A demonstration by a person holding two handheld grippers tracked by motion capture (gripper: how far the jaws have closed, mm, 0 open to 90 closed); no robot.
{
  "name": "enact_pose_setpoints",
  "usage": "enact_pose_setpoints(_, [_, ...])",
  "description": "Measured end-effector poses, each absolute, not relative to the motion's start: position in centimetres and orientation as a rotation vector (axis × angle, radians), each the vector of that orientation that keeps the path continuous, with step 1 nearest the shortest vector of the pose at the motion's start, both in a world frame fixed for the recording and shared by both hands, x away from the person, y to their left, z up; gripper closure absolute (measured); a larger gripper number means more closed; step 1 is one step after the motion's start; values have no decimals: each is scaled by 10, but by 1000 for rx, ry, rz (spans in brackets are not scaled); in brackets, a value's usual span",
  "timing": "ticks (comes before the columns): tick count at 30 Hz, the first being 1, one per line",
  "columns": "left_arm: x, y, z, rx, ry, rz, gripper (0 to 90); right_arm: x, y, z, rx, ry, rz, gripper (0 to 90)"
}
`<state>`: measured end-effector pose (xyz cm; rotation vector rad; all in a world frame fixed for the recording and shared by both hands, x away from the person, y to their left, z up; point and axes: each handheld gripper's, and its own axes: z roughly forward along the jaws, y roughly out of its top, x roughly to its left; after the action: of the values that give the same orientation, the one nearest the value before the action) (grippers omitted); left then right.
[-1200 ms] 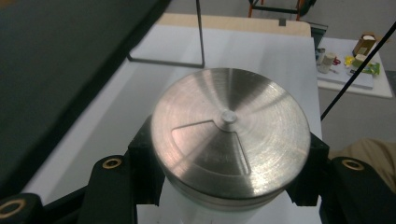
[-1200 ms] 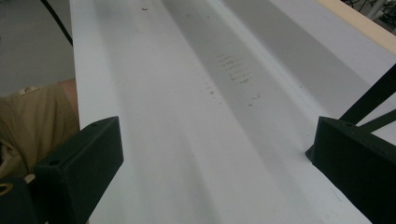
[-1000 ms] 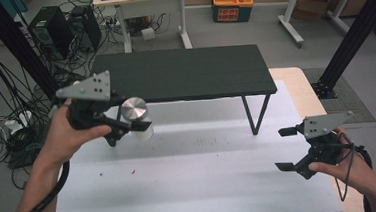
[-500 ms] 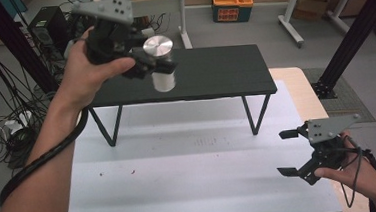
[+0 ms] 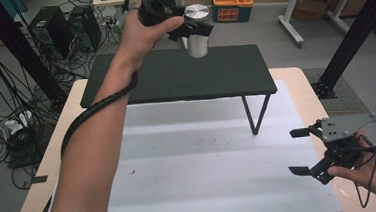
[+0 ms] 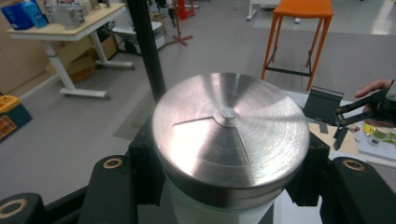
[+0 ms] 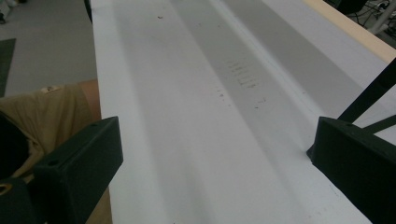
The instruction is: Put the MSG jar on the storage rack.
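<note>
My left gripper (image 5: 190, 28) is up high, over the back edge of the black shelf (image 5: 174, 79), arm stretched forward from the bottom left. Its jaws are clamped on a jar (image 5: 197, 35) with a shiny metal lid (image 5: 196, 11), one jaw on each side just under the lid. The jar hangs upright in the air, clear of the shelf top. In the left gripper view the lid (image 6: 229, 133) sits between the two black jaws, a wedge-shaped mark on its brushed face; the body below looks pale, can't tell more.

The shelf stands on thin black legs (image 5: 254, 114) on the white table (image 5: 206, 185).

My right gripper (image 5: 313, 150) is well apart, low at the table's right edge, held in my right hand (image 5: 366, 168). Jaws spread wide, nothing between them. Grey plate (image 5: 345, 125) on top. In the right gripper view the jaws frame bare white tabletop (image 7: 196, 116).
</note>
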<state>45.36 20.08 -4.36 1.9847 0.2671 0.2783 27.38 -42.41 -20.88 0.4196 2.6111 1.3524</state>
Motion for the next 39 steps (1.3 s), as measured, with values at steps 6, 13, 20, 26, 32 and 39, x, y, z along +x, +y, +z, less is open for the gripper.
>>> enact_pose_setpoints(6, [476, 188, -75, 2010, 303, 265, 425, 278, -431, -217, 444, 2610, 1362, 19])
enact_pose_setpoints(13, [493, 176, -95, 2038, 329, 255, 425, 285, -435, -223, 459, 2618, 1365, 19])
enact_pose_setpoints(20, [500, 172, -105, 2054, 336, 246, 424, 287, -436, -222, 458, 2615, 1365, 19])
enact_pose_setpoints(26, [502, 174, -113, 2048, 347, 231, 424, 286, -434, -222, 460, 2618, 1359, 19])
enact_pose_setpoints(32, [502, 177, -118, 2027, 362, 222, 423, 284, -432, -219, 460, 2614, 1362, 19])
enact_pose_setpoints(39, [491, 192, -105, 2006, 401, 258, 184, 283, -428, -214, 470, 2599, 1343, 19])
